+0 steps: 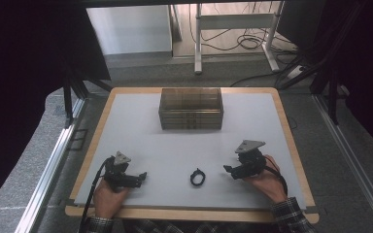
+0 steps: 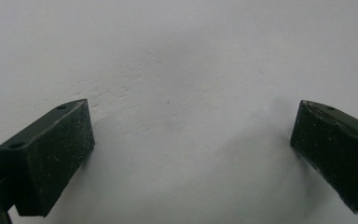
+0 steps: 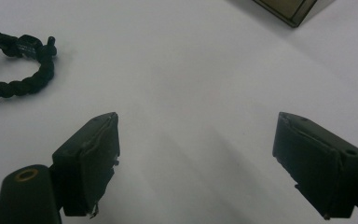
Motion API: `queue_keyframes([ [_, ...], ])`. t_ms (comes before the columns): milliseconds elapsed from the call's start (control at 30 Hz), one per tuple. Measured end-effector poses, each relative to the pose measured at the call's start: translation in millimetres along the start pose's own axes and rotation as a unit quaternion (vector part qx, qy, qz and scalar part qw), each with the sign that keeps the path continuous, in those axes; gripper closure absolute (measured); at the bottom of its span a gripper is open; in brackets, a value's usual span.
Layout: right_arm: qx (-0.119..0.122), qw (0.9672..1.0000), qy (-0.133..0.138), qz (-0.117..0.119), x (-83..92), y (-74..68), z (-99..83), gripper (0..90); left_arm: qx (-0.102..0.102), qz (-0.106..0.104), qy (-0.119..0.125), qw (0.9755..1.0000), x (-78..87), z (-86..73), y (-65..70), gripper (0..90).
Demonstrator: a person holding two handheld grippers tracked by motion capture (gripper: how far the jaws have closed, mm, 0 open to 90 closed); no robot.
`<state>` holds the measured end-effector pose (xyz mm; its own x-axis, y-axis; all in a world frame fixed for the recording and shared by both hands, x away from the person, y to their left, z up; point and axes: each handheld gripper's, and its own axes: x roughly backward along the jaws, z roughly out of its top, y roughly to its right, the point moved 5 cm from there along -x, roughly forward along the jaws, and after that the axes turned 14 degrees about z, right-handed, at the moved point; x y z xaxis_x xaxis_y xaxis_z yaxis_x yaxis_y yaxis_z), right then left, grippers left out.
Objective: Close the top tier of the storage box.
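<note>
The black braided bracelet (image 1: 197, 177) lies flat near the tabletop's (image 1: 141, 141) front edge, between both grippers, nearer the right gripper (image 1: 227, 170), to its left; right and left gripper (image 1: 143, 176) gape wide, empty.

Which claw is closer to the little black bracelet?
The right claw is closer. The black braided bracelet lies on the white table between both claws, but nearer the right one; the left claw sits farther off.

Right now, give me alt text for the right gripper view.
The right gripper hangs over a white table, its two black jaws open with nothing between them. A black braided bracelet lies at upper left; a drawer box's corner shows at the top.
</note>
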<state>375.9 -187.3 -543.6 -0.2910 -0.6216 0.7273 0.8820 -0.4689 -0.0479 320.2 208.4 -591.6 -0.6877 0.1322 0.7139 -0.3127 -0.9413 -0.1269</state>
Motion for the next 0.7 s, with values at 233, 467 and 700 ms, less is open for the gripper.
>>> queue_keyframes([
  [233, 0.01, 0.9999, 0.0, -0.001, -3.8, -1.1, 6.8, 15.2, 0.0, 0.0, 0.0, 1.0, 0.0, 0.0, 0.0, 0.0],
  [467, 0.019, 0.9998, -0.006, -0.005, -6.4, -0.9, 13.7, 16.5, 0.0, 0.0, 0.0, 1.0, 0.0, 0.0, 0.0, 0.0],
  [700, 0.033, 0.9994, -0.009, -0.008, -7.7, -0.8, 23.2, 19.9, 0.0, 0.0, 0.0, 1.0, 0.0, 0.0, 0.0, 0.0],
])
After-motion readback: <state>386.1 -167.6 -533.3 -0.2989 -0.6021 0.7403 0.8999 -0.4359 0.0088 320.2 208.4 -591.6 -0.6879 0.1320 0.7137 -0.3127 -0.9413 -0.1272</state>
